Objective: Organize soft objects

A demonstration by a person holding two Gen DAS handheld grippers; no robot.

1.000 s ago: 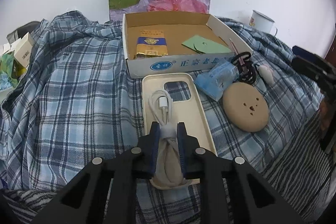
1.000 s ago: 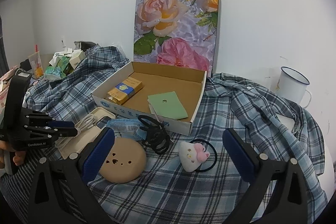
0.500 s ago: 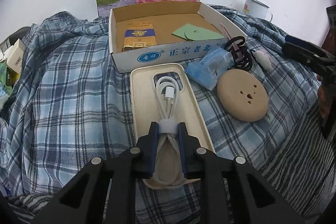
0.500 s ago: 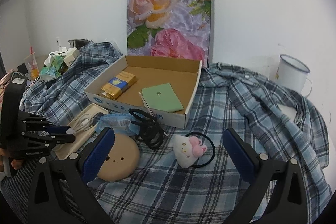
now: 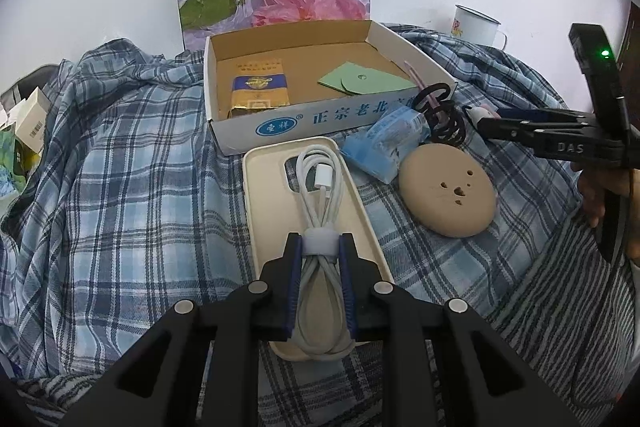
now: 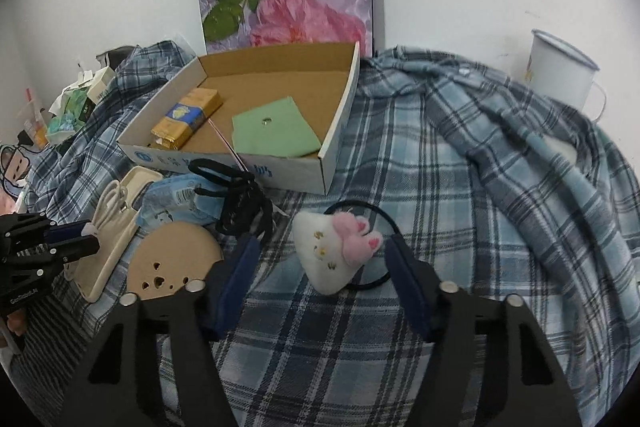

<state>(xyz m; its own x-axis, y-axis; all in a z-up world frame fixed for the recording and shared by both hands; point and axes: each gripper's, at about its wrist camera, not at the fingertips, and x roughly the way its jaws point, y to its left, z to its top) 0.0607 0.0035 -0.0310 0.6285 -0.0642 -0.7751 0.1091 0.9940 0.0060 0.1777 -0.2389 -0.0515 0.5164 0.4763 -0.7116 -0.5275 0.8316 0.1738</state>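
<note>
Before the cardboard box point(image 6: 332, 131), the right gripper point(image 6: 320, 259) was closing around the plush hair tie point(image 6: 338, 251), seemingly untouched; the left gripper point(image 5: 320, 247) clamped the white cable point(image 5: 320, 195).

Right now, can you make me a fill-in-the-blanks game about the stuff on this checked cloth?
1. The left gripper is shut on a white ____.
2. That bundle lies over a cream phone ____.
3. The plush toy sits between the closing fingers of the ____ gripper.
4. The green pouch lies inside the cardboard ____.

Missing words: cable; case; right; box
</note>
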